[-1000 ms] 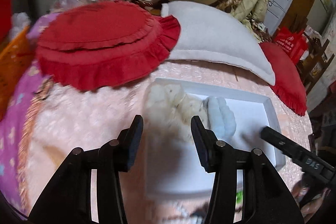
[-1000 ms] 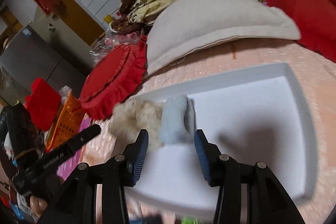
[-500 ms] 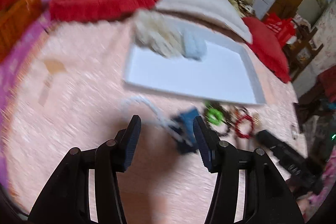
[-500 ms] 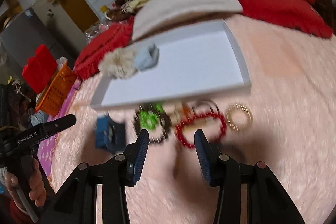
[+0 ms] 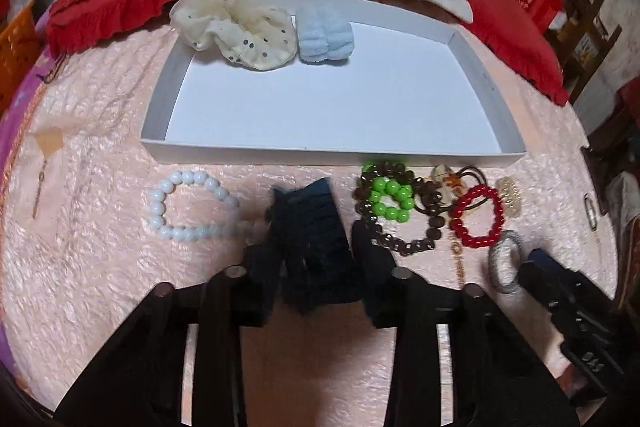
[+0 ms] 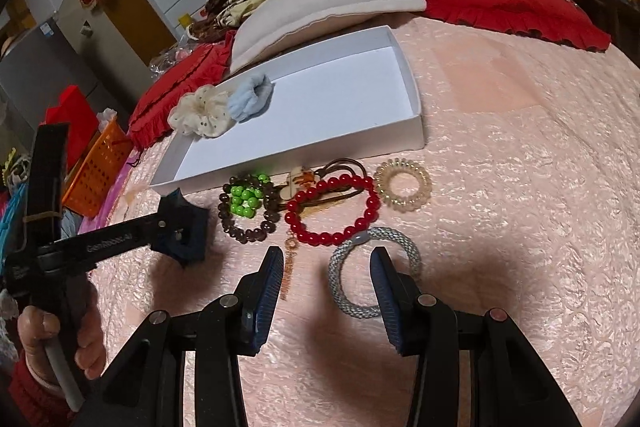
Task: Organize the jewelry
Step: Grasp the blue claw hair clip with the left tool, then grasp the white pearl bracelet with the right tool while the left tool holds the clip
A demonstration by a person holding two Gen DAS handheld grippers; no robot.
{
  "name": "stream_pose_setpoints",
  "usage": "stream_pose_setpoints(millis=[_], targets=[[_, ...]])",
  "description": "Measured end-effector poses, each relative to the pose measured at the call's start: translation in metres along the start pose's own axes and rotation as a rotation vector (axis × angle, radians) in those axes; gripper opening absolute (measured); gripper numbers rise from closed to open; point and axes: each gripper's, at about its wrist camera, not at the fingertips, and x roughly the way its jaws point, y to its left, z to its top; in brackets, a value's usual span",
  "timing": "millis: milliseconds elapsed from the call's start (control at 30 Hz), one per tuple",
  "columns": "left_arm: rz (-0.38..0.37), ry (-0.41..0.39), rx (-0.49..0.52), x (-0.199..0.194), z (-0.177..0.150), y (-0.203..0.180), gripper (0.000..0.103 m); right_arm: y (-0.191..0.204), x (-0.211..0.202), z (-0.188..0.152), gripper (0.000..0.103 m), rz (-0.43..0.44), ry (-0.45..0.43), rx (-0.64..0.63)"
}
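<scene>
Left wrist view: the left gripper [image 5: 316,259] is closing its jaws around a dark blue scrunchie [image 5: 316,227] on the pink bedspread [image 5: 100,267], just near of the white tray [image 5: 160,107] holding a cream dotted scrunchie [image 5: 236,27] and a light blue scrunchie [image 5: 326,39]. Right wrist view: the right gripper [image 6: 326,287] hangs with jaws spread over a silver mesh bangle [image 6: 408,247], its right finger over the ring's near right arc, with the red bead bracelet [image 6: 332,211] just beyond.

The dark blue scrunchie [image 5: 316,239] is smeared, and the closing left tongs [image 5: 316,259] hide its lower edge; whether their pads press it cannot be told. The right tongs [image 6: 326,281] cover part of the silver mesh bangle [image 6: 374,271]. The pendant [image 6: 302,179] is too small to make out.
</scene>
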Motion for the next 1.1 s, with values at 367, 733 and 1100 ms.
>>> stream_pose_setpoints(millis=[367,733,1100], targets=[[-0.175,-0.068,-0.036,-0.065,-0.039,0.014,0.029,-0.011,-0.005,-0.014,0.044,0.017,0.012,0.017],[-0.231,-0.029,-0.238,-0.047,-0.067,0.091,0.031,0.027,0.007,-0.011,0.044,0.137,0.073,-0.032],[-0.183,-0.026,-0.242,-0.035,-0.077,0.098,0.028,0.106,0.055,0.006,0.044,0.2,0.147,-0.202]])
